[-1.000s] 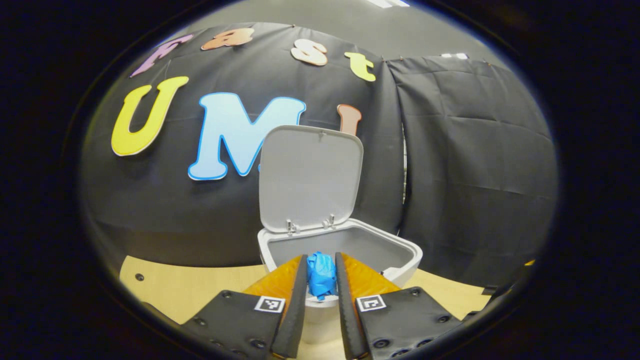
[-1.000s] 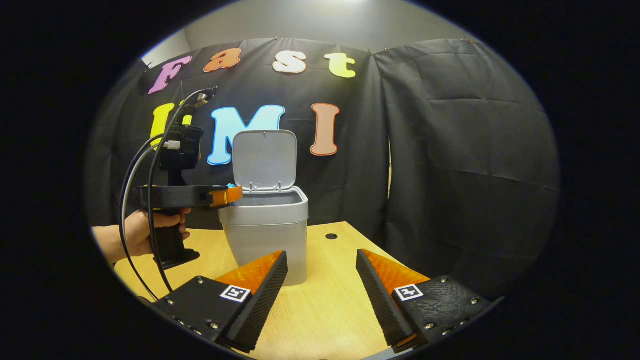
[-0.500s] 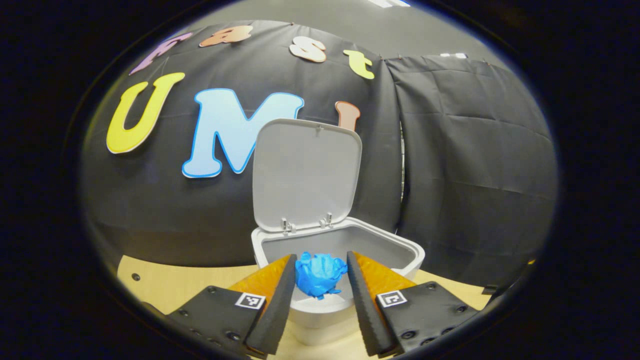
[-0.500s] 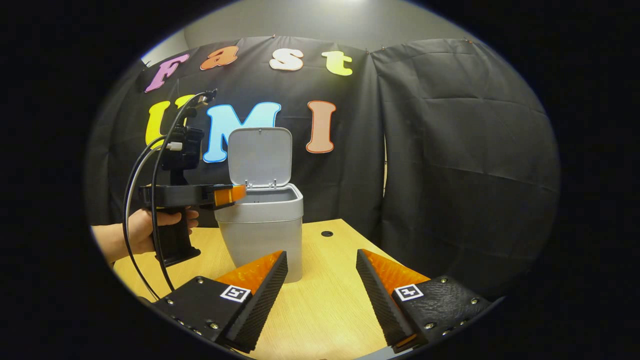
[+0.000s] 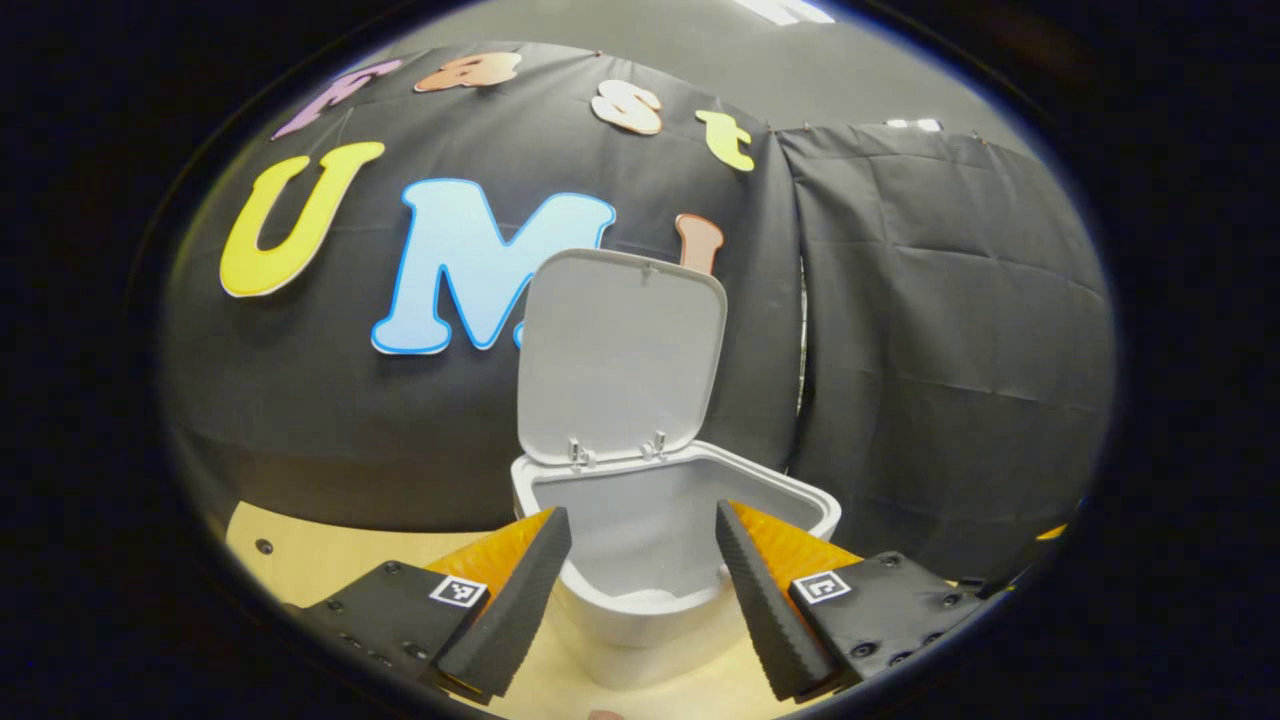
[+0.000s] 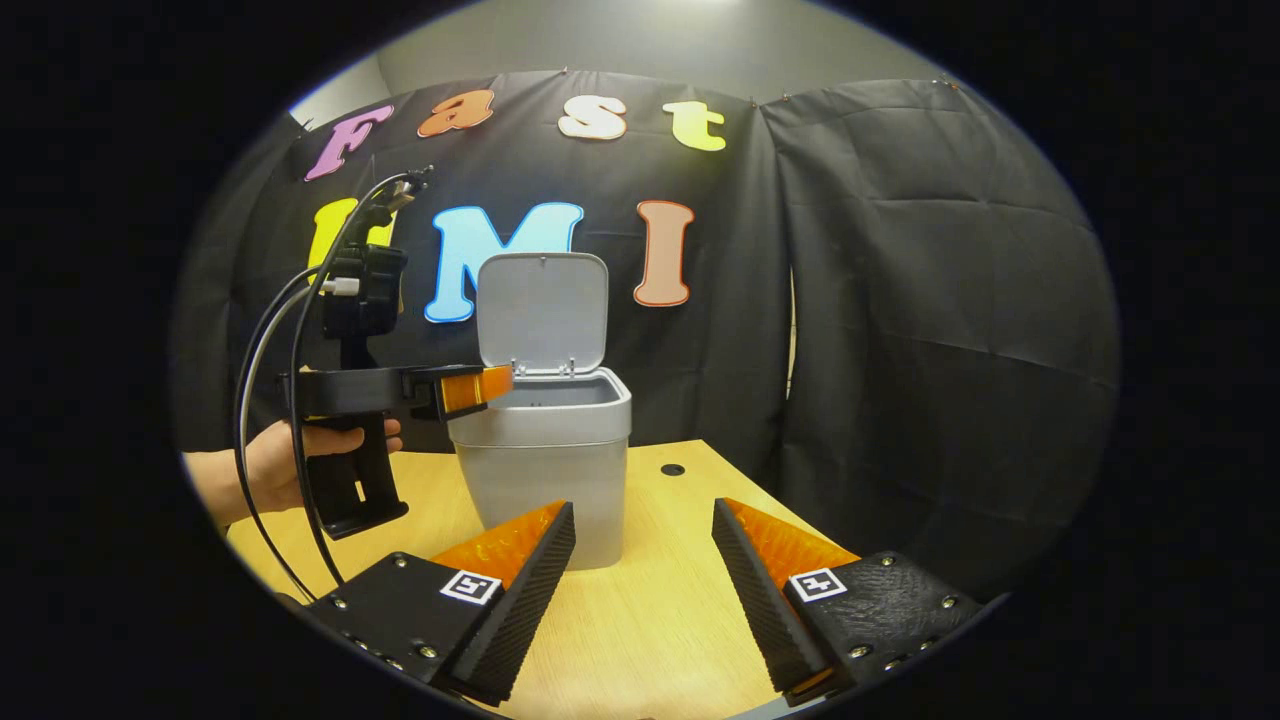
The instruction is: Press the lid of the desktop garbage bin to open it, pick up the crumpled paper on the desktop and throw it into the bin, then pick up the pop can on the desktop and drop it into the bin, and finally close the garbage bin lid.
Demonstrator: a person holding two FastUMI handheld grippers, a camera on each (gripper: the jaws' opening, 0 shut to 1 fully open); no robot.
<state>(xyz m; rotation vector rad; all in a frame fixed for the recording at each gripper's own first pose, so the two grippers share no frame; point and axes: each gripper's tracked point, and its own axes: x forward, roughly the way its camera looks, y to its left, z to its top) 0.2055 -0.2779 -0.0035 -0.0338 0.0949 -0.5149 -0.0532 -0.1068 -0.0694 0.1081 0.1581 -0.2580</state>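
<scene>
Black cloth walls back a pale wooden bench (image 6: 650, 610); the grey plastic desktop bin (image 6: 545, 465) stands on it, hinged lid (image 6: 542, 312) upright; the left tool (image 5: 642, 585), fingers apart and empty, hangs over the bin's rim; the right tool (image 6: 640, 590) hovers spread apart, nearer, above bare wood.

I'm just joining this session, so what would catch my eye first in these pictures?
The grey bin stands on the wooden table with its lid upright. The left gripper hangs open at the bin's rim, fingers apart over the mouth. The right gripper waits open, short of the bin.
</scene>
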